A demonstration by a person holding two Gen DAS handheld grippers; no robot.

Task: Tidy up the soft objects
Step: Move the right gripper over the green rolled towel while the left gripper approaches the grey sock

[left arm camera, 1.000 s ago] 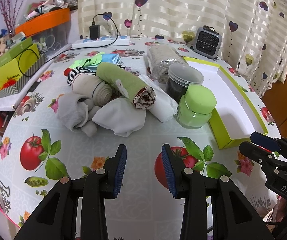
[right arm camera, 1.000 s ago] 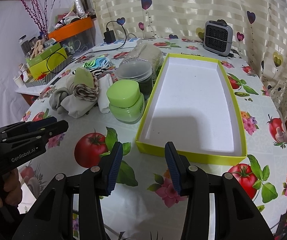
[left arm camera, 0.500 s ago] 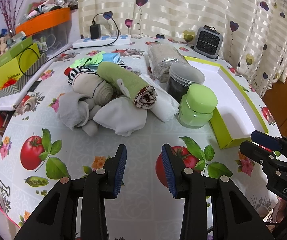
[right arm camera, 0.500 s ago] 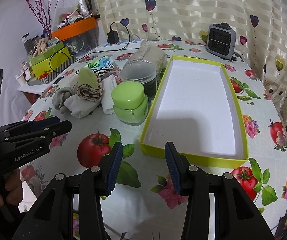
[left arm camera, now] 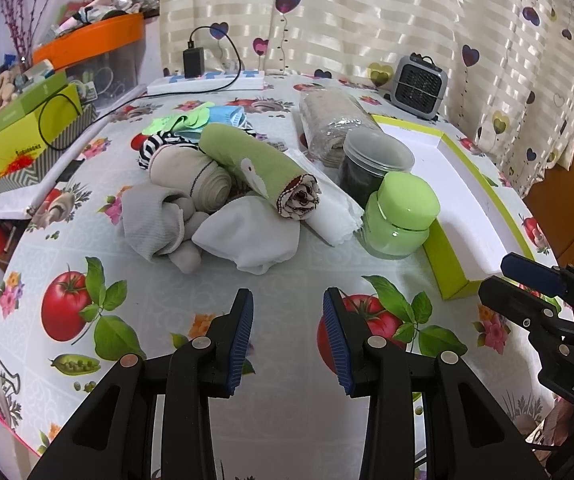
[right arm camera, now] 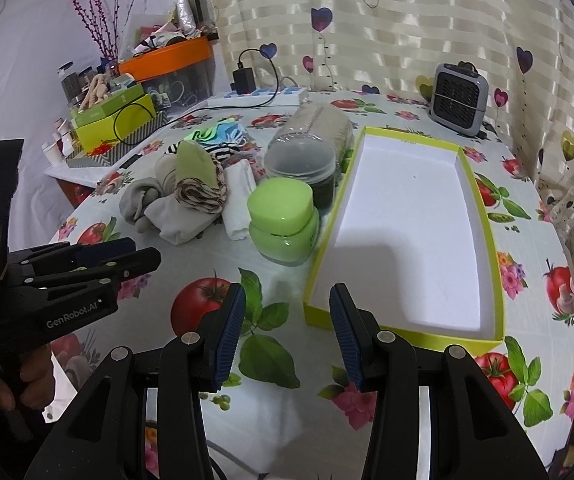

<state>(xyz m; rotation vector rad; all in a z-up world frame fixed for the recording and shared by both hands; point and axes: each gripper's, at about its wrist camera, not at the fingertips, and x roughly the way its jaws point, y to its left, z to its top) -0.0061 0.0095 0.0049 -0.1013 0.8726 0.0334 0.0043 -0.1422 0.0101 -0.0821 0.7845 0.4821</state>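
Observation:
A pile of soft things lies mid-table: a rolled green towel (left arm camera: 259,164), a beige roll (left arm camera: 191,176), grey socks (left arm camera: 151,220), a white cloth (left arm camera: 251,236) and a white folded cloth (left arm camera: 331,212). The pile also shows in the right wrist view (right arm camera: 191,196). An empty yellow-green box (right arm camera: 411,232) with a white inside lies to the right. My left gripper (left arm camera: 288,340) is open and empty, short of the pile. My right gripper (right arm camera: 285,334) is open and empty, at the box's near left corner.
A light green jar (left arm camera: 401,216) and a clear tub with dark contents (left arm camera: 375,164) stand between pile and box. A wrapped beige roll (left arm camera: 331,120), coloured cloths (left arm camera: 195,120), a power strip (left arm camera: 207,80) and a small grey heater (left arm camera: 419,80) sit farther back. Cluttered boxes (left arm camera: 27,128) stand left.
Both grippers have drifted slightly forward toward the table's items. Both stay open and empty; nothing on the table has moved.

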